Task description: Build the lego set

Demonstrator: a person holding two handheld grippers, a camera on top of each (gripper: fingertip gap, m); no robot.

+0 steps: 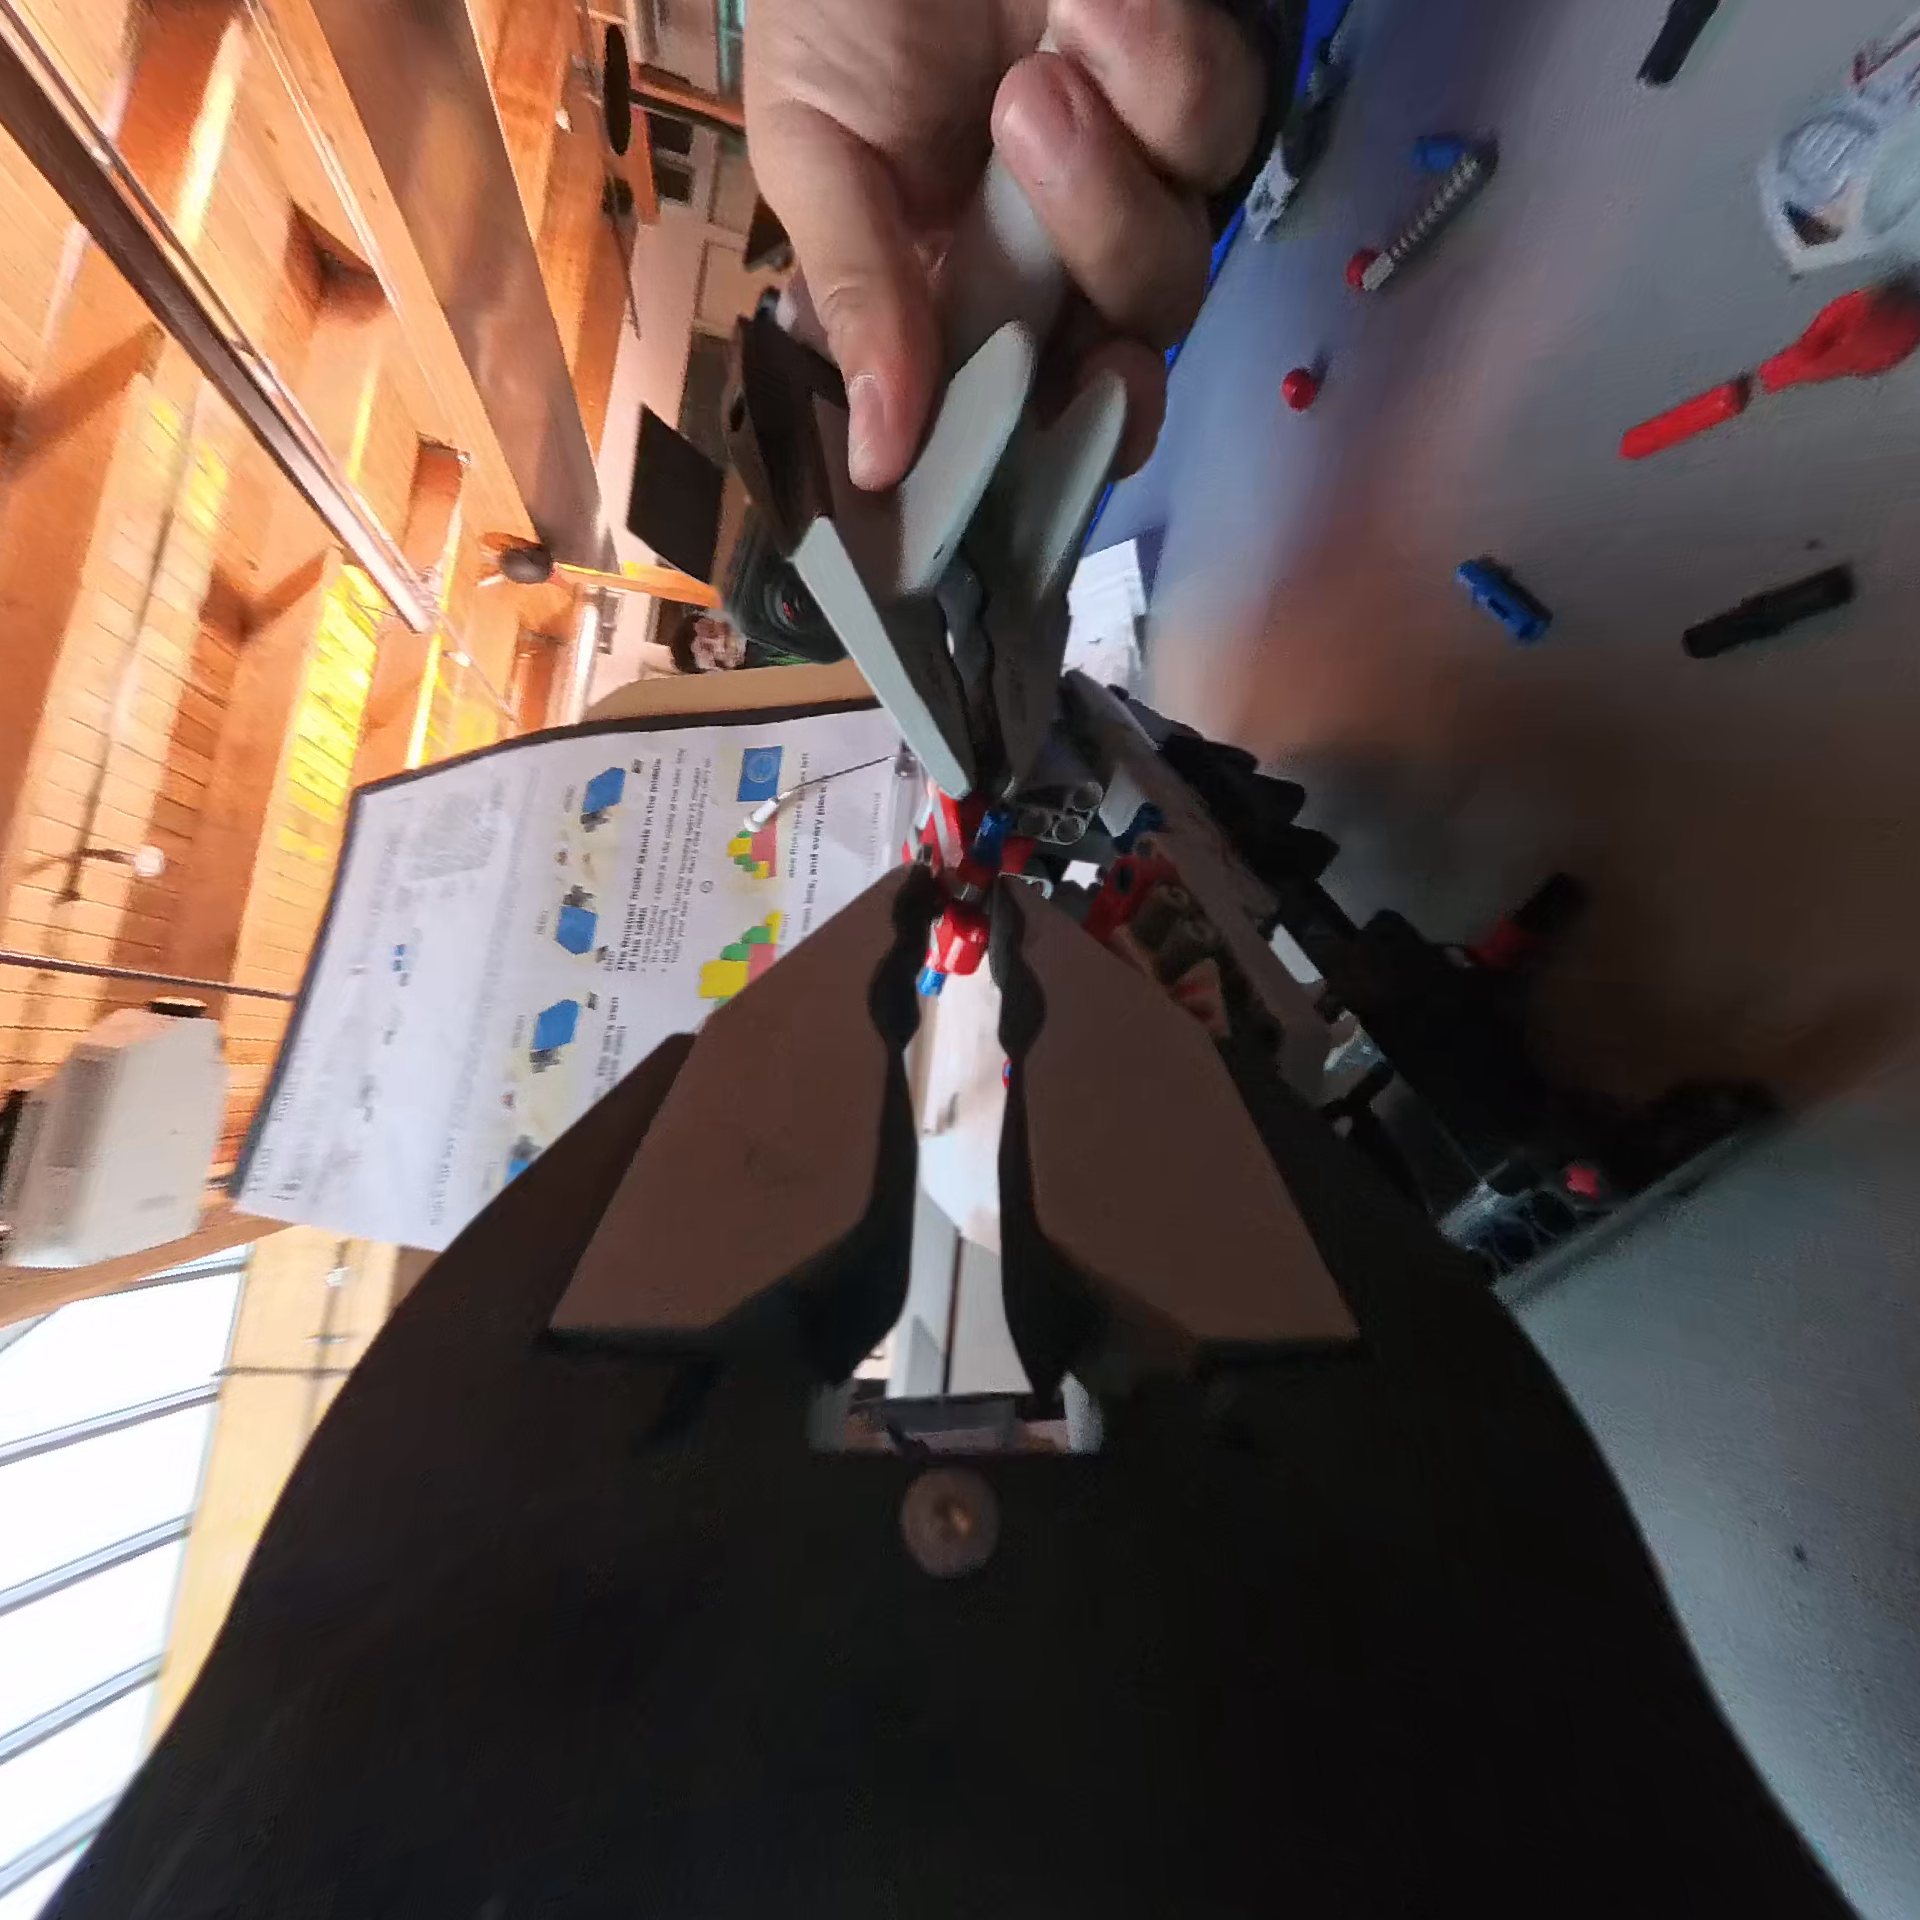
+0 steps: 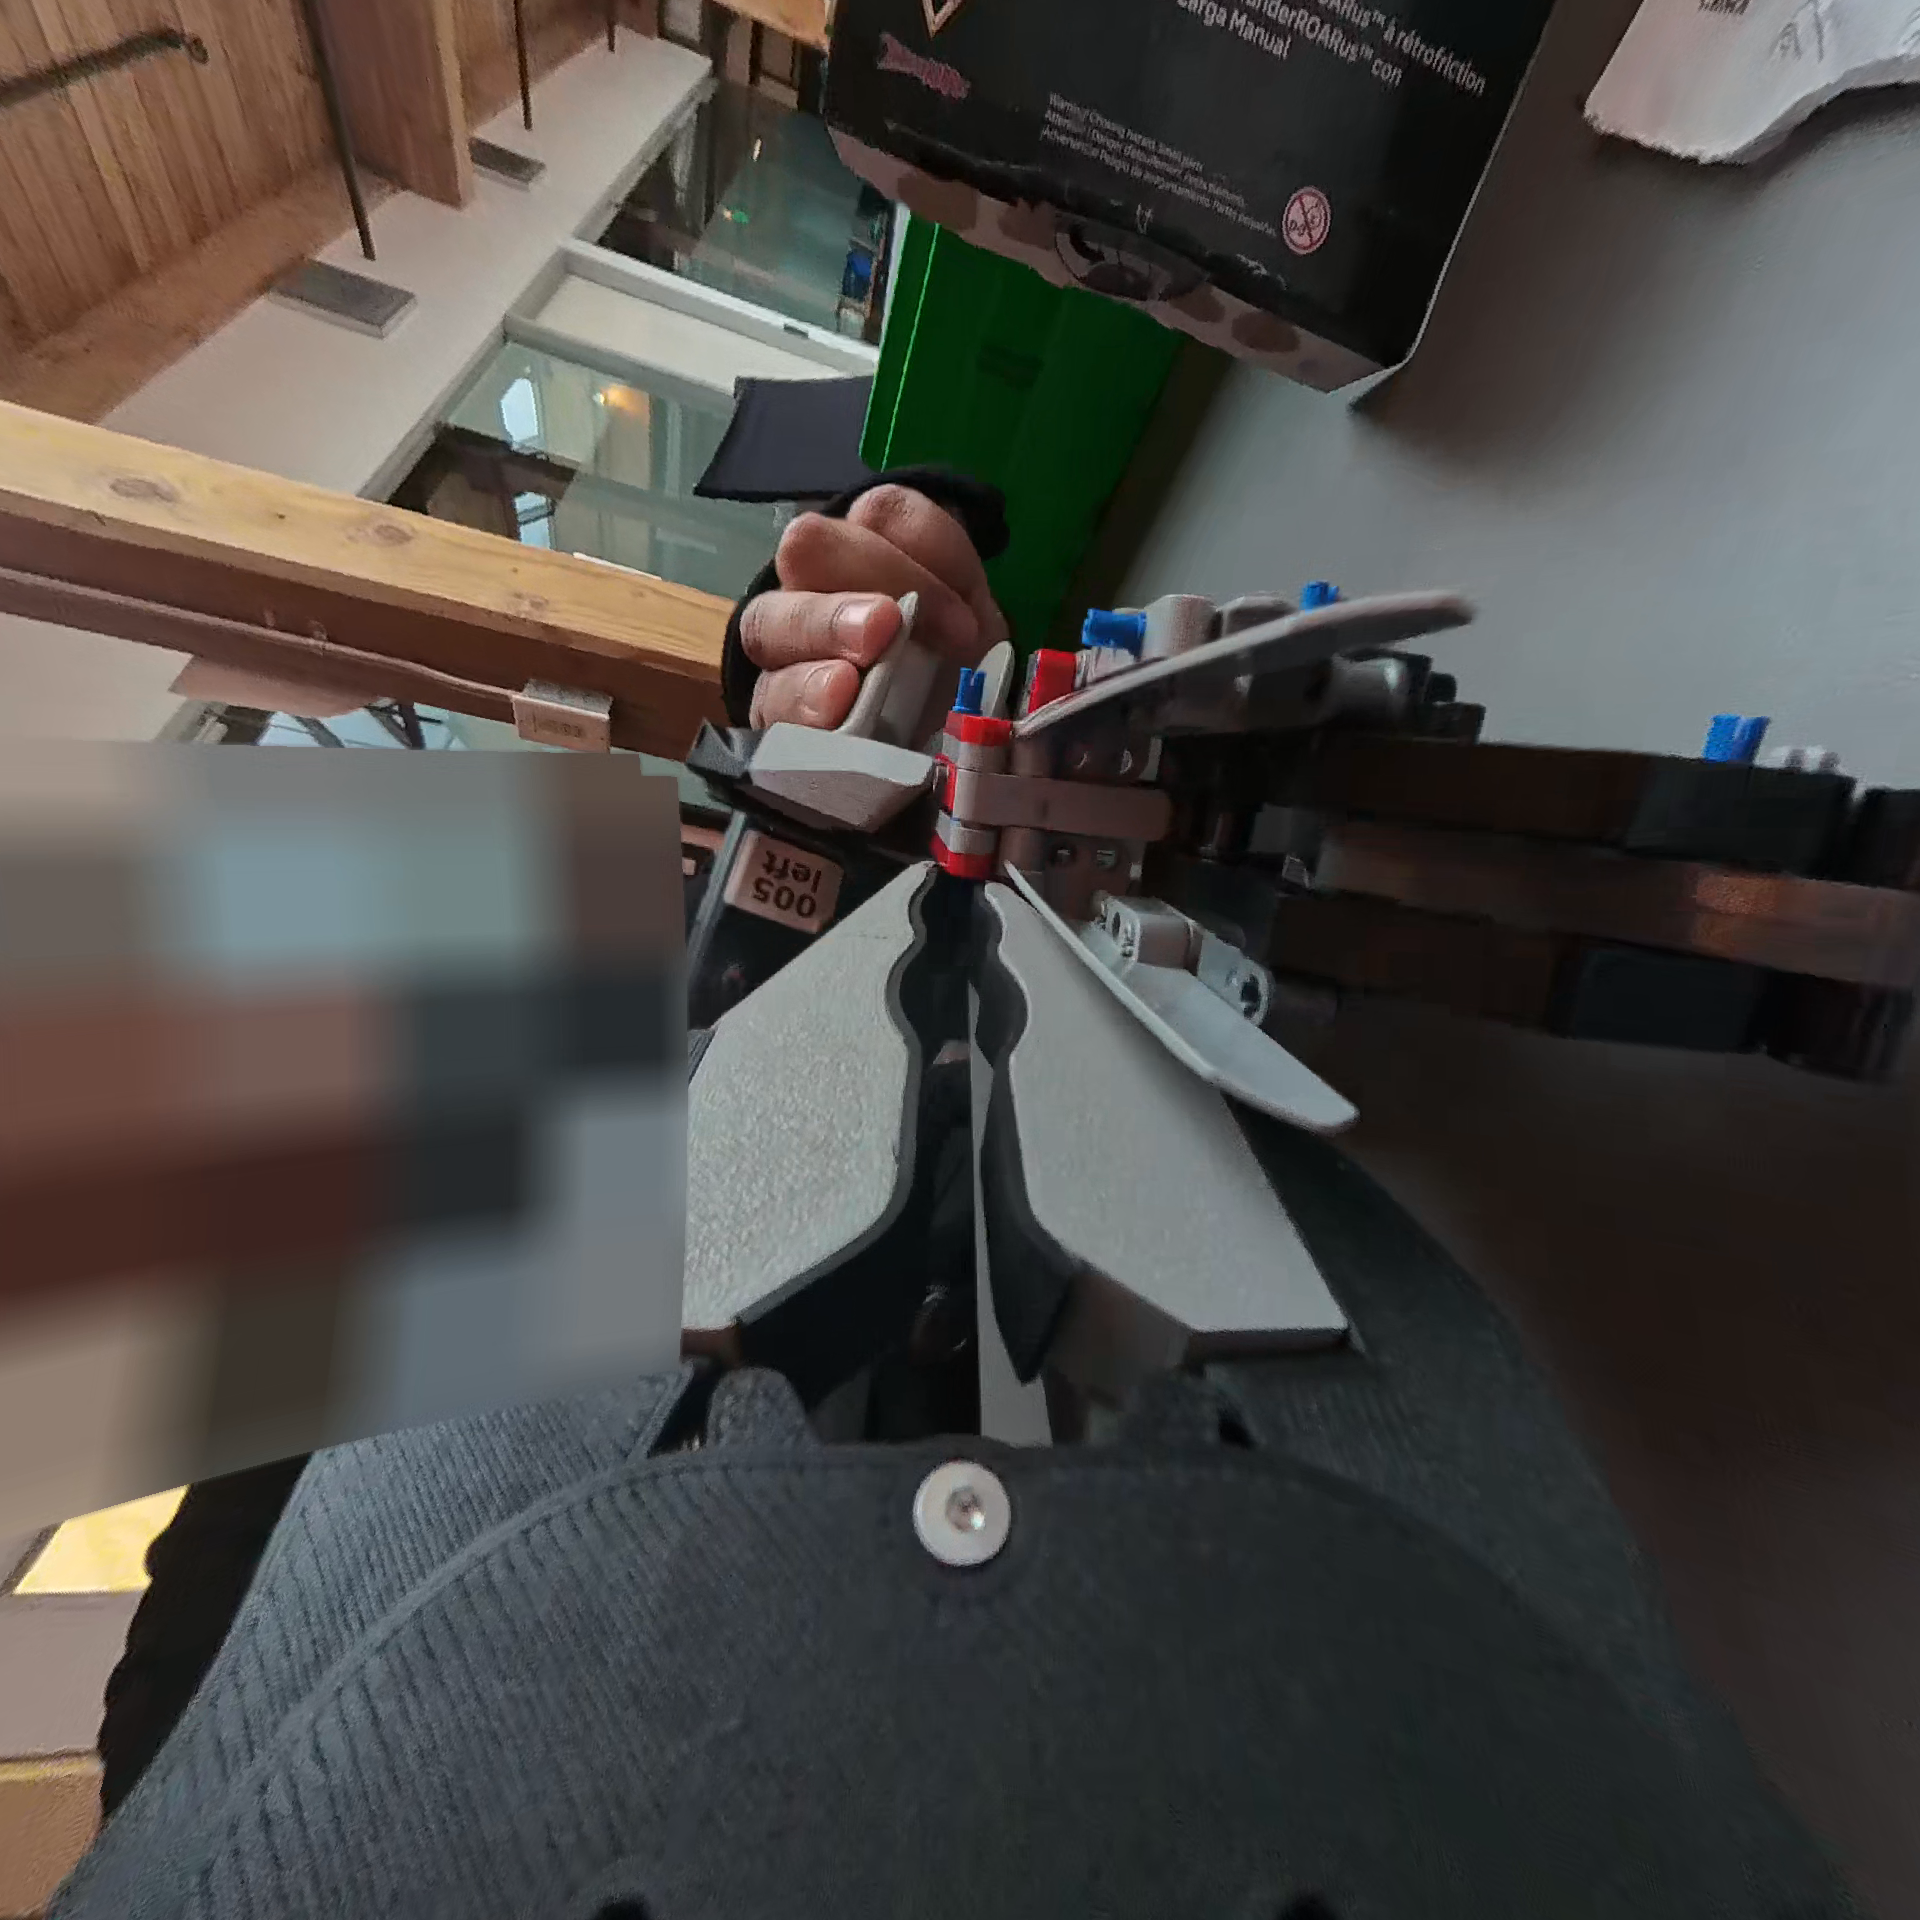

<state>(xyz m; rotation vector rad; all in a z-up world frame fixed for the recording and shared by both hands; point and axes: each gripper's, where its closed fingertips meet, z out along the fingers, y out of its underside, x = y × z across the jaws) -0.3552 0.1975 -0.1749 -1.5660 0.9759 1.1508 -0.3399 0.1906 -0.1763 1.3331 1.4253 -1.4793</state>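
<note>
Right up close in the left wrist view, my left gripper [image 1: 956, 914] has its fingers [image 1: 769, 1122] squeezed nearly together, just a thin gap, clamped on a small red piece at the end of the lego model [image 1: 1049, 831] mid-frame. Coming down from the top of that frame is my right gripper [image 1: 966, 779], a hand [image 1: 935, 208] wrapped round it, fingertips pressed into the same spot. Right wrist view agrees: right gripper [image 2: 961, 883] fingers [image 2: 800, 1122] clenched on the model's [image 2: 1070, 800] red corner at centre frame, the rest stretching to the right edge. Loose red, blue and black parts [image 1: 1496, 597] sit on the desk [image 1: 1714, 1455] at upper right.
</note>
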